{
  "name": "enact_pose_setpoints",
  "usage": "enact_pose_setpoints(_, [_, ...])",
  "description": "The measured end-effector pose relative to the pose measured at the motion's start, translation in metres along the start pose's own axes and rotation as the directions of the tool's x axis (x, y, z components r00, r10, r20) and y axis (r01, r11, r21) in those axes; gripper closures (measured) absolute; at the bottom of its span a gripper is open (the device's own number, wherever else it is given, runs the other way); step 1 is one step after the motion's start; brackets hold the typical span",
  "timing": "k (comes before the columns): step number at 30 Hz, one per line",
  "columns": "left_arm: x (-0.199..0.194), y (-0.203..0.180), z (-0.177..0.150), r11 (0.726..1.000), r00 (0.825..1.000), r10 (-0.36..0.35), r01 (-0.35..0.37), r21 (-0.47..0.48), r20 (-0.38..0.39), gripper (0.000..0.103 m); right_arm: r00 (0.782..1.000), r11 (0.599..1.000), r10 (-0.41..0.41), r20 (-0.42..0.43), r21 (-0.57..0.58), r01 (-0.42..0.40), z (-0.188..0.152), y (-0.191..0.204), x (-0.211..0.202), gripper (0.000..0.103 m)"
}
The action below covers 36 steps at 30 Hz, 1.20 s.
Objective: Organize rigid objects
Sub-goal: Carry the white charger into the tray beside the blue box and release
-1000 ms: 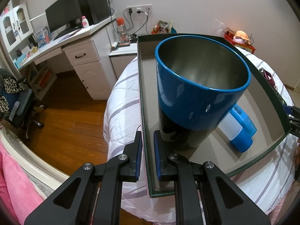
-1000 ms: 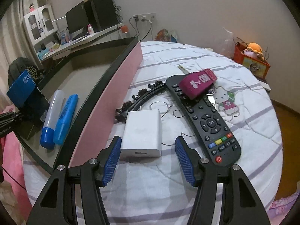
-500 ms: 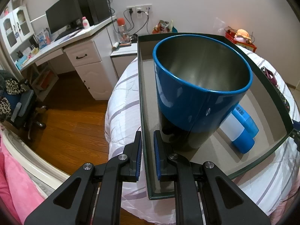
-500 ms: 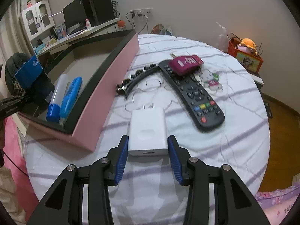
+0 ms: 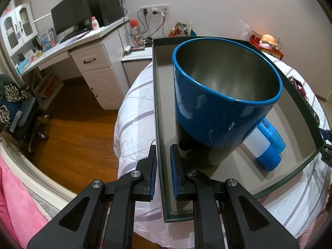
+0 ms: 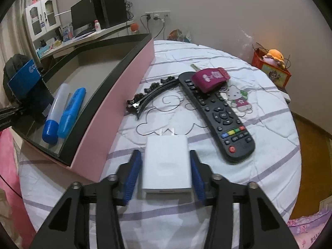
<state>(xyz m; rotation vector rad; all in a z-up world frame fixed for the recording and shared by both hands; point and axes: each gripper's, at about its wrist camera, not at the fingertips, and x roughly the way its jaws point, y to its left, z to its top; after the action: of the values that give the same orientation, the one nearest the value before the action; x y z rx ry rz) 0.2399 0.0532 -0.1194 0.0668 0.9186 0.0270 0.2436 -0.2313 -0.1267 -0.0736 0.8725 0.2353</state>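
My left gripper [image 5: 162, 167] is shut on the left wall of the pink box [image 5: 156, 108], which rests on the bed. A blue metal cup [image 5: 224, 108] stands inside the box beside a white-and-blue tube [image 5: 262, 145] and a blue tube [image 5: 274, 133]. My right gripper [image 6: 166, 171] is shut on a white charger block [image 6: 167, 166], lifted just above the bedsheet. In the right wrist view the box [image 6: 116, 108] lies to the left, with the tubes [image 6: 62, 112] in it.
On the bed lie a black remote [image 6: 215, 114], a maroon key pouch [image 6: 210, 78], a black hair clip [image 6: 149, 97] and a Hello Kitty sticker [image 6: 238, 100]. A desk [image 5: 83, 47] and wood floor are left of the bed.
My right gripper closed on the white charger block and lifted it back from the remote. My left gripper stayed shut on the box wall.
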Motion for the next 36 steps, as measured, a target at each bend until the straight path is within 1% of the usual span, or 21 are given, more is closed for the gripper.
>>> enact_pose_setpoints(5, [0.0, 0.0, 0.0, 1.0, 1.0, -0.002, 0.002, -0.001, 0.001, 0.092, 1.0, 1.0, -0.008, 0.026, 0.008, 0.008, 0.002, -0.001, -0.011, 0.061])
enact_pose_setpoints(9, [0.001, 0.001, 0.001, 1.0, 1.0, -0.012, 0.012, -0.009, 0.001, 0.092, 0.998, 1.0, -0.024, 0.059, -0.004, 0.025, 0.01, 0.002, -0.025, 0.061])
enact_pose_setpoints(15, [0.001, 0.002, 0.002, 1.0, 1.0, -0.016, 0.016, -0.011, 0.0, 0.092, 0.989, 0.998, -0.034, 0.141, -0.051, 0.042, 0.037, 0.021, -0.05, 0.061])
enact_pose_setpoints(17, [0.002, 0.003, 0.003, 1.0, 1.0, -0.018, 0.018, -0.013, 0.0, 0.092, 0.985, 0.997, -0.017, 0.171, -0.074, 0.03, 0.049, 0.032, -0.057, 0.061])
enact_pose_setpoints(20, [0.003, 0.003, 0.003, 1.0, 1.0, -0.026, 0.026, -0.017, 0.0, 0.091, 0.981, 0.994, 0.012, 0.192, -0.105, 0.008, 0.061, 0.046, -0.06, 0.061])
enact_pose_setpoints(25, [0.003, 0.005, 0.004, 0.999, 1.0, -0.03, 0.03, -0.016, -0.001, 0.091, 0.981, 0.983, 0.07, 0.181, -0.182, -0.036, 0.076, 0.081, -0.048, 0.061])
enact_pose_setpoints(27, [0.003, 0.005, 0.004, 0.999, 0.999, -0.033, 0.033, -0.016, -0.001, 0.09, 0.984, 0.977, 0.086, 0.155, -0.207, -0.053, 0.078, 0.093, -0.038, 0.061])
enact_pose_setpoints(30, [0.003, 0.005, 0.004, 0.999, 0.999, -0.034, 0.034, -0.017, 0.0, 0.09, 0.991, 0.969, 0.081, 0.109, -0.24, -0.053, 0.074, 0.108, -0.021, 0.061])
enact_pose_setpoints(32, [0.003, 0.005, 0.004, 0.999, 0.999, -0.033, 0.033, -0.016, 0.0, 0.09, 0.995, 0.967, 0.078, 0.063, -0.249, -0.06, 0.073, 0.113, -0.005, 0.061])
enact_pose_setpoints(36, [0.003, 0.006, 0.004, 0.999, 0.999, -0.038, 0.038, -0.015, 0.0, 0.09, 0.999, 0.963, 0.031, -0.006, -0.267, -0.032, 0.069, 0.119, 0.021, 0.061])
